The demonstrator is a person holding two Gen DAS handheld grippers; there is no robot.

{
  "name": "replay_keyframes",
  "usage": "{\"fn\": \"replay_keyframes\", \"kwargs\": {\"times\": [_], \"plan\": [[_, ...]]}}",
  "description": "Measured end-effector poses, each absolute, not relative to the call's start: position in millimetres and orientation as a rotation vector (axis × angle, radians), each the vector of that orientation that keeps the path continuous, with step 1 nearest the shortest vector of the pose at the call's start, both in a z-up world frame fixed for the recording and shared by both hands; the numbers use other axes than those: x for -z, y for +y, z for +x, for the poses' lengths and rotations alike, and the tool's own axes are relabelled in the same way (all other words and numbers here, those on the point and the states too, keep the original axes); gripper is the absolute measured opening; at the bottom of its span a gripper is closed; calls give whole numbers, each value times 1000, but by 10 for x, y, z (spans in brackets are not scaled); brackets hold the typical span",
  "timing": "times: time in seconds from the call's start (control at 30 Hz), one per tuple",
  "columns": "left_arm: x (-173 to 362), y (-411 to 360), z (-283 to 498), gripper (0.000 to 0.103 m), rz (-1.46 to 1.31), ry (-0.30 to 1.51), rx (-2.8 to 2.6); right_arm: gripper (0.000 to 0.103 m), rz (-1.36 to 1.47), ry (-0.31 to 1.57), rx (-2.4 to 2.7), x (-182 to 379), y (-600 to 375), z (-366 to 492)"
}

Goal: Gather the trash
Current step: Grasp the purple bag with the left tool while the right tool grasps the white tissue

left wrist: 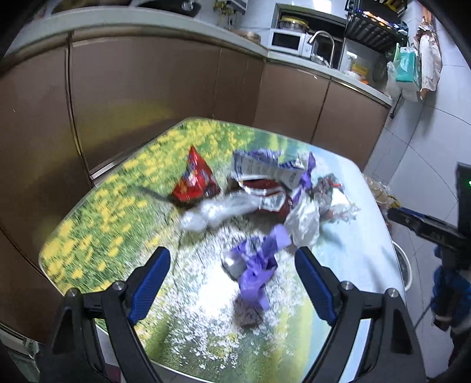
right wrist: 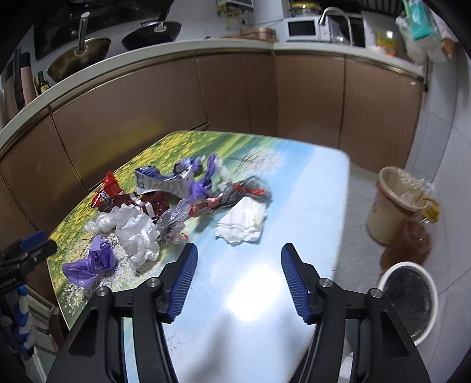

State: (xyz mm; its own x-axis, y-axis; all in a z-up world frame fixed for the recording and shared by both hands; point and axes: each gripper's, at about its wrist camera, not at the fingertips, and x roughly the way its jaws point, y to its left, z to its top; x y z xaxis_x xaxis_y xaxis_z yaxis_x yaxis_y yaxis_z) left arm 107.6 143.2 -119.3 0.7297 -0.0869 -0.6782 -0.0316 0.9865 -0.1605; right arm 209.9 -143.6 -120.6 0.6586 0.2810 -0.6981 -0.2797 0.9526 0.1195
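Kitchen counter (right wrist: 309, 182) (meadow print) carries a trash pile (right wrist: 176, 203); left gripper (left wrist: 232, 265) released over its purple bag (left wrist: 259, 265), right gripper (right wrist: 238, 265) released beside its tissue (right wrist: 244, 221).

Kitchen backdrop, from where I'm steering

Ahead of my gripper I see brown cabinet doors (right wrist: 132, 112) under a pale countertop (right wrist: 188, 44); up to its left sit a brass-coloured wok (right wrist: 79, 57) and a black pan (right wrist: 151, 32), and further right a white microwave (right wrist: 303, 28) beside a curved tap (right wrist: 335, 17). Bags (left wrist: 407, 66) hang off a rack far right.
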Motion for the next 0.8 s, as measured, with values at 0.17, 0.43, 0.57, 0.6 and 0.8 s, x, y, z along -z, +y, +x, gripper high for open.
{"fn": "replay_keyframes", "kwargs": {"times": [0.17, 0.43, 0.57, 0.6, 0.8], "plan": [[1375, 1369, 1229, 85, -188, 811, 81, 55, 19, 839, -340, 1331, -1376, 2348], [1594, 1255, 1581, 75, -193, 870, 100, 55, 2, 894, -347, 1490, -1262, 2873], [1695, 1241, 1645, 62, -195, 900, 105, 55, -11, 933, -339, 1624, -1211, 3087], [1719, 1240, 1653, 58, -194, 908, 105, 53, -10, 945, -335, 1664, -1200, 3132], [1734, 1219, 1633, 50, -198, 908, 109, 32, -61, 958, -312, 1813, -1129, 3186]]}}
